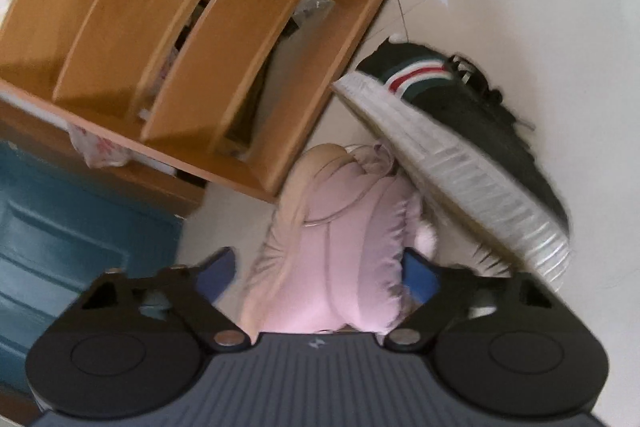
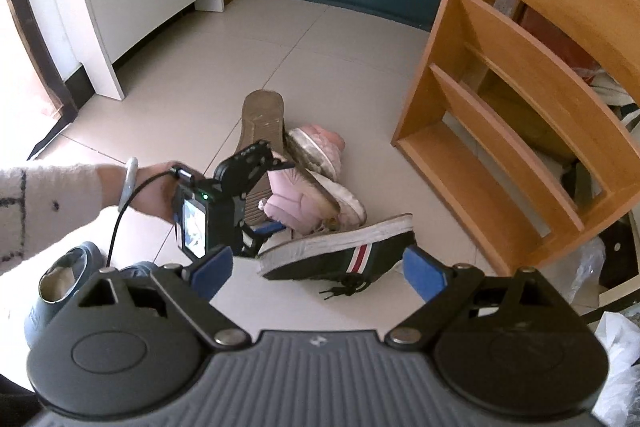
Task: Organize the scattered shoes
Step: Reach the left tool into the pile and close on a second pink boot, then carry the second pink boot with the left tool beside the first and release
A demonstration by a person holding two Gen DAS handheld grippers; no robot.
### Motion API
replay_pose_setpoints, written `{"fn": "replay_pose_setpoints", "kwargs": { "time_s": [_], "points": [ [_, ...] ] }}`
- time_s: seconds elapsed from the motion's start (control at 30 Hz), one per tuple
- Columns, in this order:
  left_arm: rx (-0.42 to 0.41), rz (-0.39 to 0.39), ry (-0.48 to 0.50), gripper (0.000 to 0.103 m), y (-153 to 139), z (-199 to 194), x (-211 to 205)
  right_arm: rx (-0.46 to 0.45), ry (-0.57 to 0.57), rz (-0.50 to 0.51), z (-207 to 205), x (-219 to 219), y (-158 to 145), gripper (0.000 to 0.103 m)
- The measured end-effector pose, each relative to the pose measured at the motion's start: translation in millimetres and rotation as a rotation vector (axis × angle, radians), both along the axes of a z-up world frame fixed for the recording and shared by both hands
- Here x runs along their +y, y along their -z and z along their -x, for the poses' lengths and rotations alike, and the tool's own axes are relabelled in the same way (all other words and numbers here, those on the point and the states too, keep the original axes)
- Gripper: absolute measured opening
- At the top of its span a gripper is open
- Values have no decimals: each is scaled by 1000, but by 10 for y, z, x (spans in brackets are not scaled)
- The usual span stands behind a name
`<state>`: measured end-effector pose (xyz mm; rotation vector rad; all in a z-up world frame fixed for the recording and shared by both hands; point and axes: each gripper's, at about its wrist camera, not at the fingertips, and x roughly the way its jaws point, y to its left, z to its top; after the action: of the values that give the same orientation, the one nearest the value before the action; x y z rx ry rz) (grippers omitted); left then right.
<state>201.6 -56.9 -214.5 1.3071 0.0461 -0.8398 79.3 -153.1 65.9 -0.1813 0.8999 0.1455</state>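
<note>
The left tool (image 1: 320, 275) is sitting around a pink boot (image 1: 340, 247) on the floor (image 2: 320, 67), jaws part open; I cannot tell if the pads are pressing yet. Squeeze the thick middle before lifting toward the wooden shoe rack (image 2: 520, 87). The right tool (image 2: 318, 273) is hanging wide open and empty over the black sneaker (image 2: 340, 255). The boot's far side is hiding, and the left view is blurry.

The wooden shoe rack (image 2: 516, 75) has a smooth, satin finish. The floor (image 2: 224, 67) is glossy pale tile. The pink boot (image 1: 340, 247) looks like soft quilted cloth (with a fluffy trim). The black sneaker (image 2: 340, 255) is matt fabric over a ribbed rubber sole.
</note>
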Motion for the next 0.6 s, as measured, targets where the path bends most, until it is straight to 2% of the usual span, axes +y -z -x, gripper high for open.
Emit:
{"fn": "replay_pose_setpoints", "kwargs": {
  "time_s": [0.1, 0.17, 0.23, 0.3, 0.33, 0.37, 0.53, 0.6],
  "points": [
    [12, 15, -36, 72, -20, -72, -83, 3, 2, -13, 2, -8, -2, 92],
    [8, 22, -46, 60, -4, -92, -183, 6, 4, -16, -6, -13, -2, 92],
    [-17, 42, -77, 52, -3, -86, -278, 8, 6, -16, -15, -17, -2, 92],
    [-10, 67, -132, 45, -62, -116, -359, 6, 9, -14, -22, -24, -13, 92],
    [-4, 77, -168, 36, -102, -142, -392, 6, 11, -16, -24, -31, -17, 92],
    [1, 87, -204, 31, -142, -168, -426, 8, 14, -19, -26, -37, -22, 92],
    [50, 116, -337, 22, -340, -298, -501, 1, 19, -37, -11, -49, -76, 92],
    [105, 133, -392, 21, -462, -347, -498, -13, 20, -47, 17, -48, -127, 92]
  ]
}}
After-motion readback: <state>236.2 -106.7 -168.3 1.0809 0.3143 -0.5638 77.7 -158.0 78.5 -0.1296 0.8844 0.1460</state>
